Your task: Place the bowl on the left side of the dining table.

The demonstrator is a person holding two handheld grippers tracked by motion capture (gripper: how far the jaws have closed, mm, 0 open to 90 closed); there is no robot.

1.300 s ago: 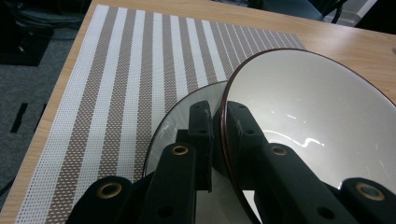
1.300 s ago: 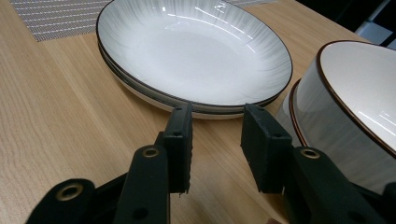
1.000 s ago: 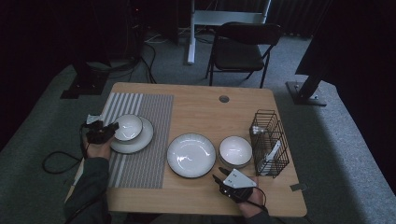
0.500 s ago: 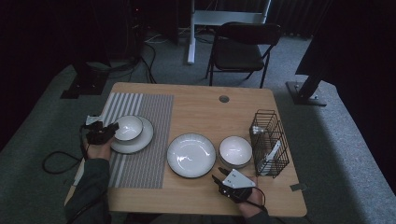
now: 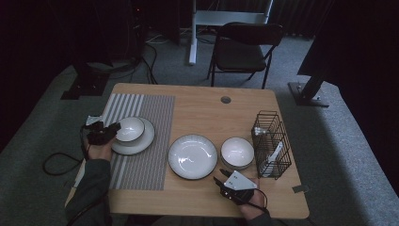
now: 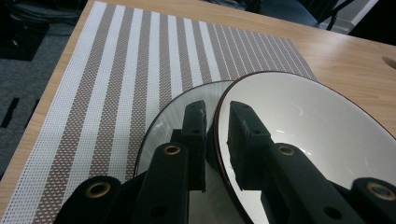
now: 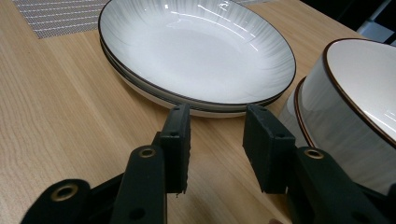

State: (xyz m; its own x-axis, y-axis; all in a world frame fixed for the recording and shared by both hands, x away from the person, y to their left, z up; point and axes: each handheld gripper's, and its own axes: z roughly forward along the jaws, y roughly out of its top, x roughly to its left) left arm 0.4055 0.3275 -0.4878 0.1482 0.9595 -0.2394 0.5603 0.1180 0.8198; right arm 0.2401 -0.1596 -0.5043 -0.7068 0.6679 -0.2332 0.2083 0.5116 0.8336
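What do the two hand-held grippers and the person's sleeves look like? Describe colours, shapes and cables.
Both the left gripper and the right gripper are black. Their flat, blocky fingers carry brass-ringed holes. A grey three-cornered plate tops the right one. A black cable trails from the left one. The sleeves are grey.

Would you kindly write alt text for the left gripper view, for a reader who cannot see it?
The left claw straddles the dark rim of a white bowl, one black jaw outside and one inside, a narrow gap showing at the rim; its jaws have just been opening. The bowl sits on a white plate, which rests on a striped placemat laid over a wooden table.
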